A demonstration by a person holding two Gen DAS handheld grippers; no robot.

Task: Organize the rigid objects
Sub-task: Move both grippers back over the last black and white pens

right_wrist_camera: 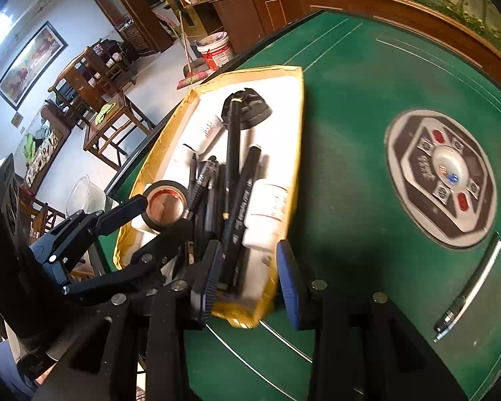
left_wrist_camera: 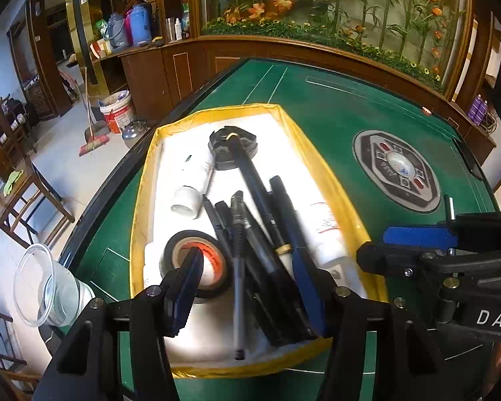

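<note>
Both the left tool (left_wrist_camera: 247,287) and right tool (right_wrist_camera: 250,277) hover with jaws apart, gripping nothing, over the yellow tray (left_wrist_camera: 320,153) of pens (left_wrist_camera: 250,230) mid-frame on the green table (left_wrist_camera: 344,113).

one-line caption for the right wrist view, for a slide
Open right tongs hang over the near end of a yellow tray of pens, tape and bottles; one pen lies loose on the green table.

A dark wood cabinet (left_wrist_camera: 170,77) ran along the far wall beneath a glass case of artificial orange flowers and greenery (left_wrist_camera: 334,10). The pale tiled floor (left_wrist_camera: 66,167) was brightly lit, with wooden chairs (left_wrist_camera: 20,187), a broom (left_wrist_camera: 92,133) and a white-and-red bucket (left_wrist_camera: 118,112) on it. A framed painting (right_wrist_camera: 30,67) hung on the white wall.
</note>
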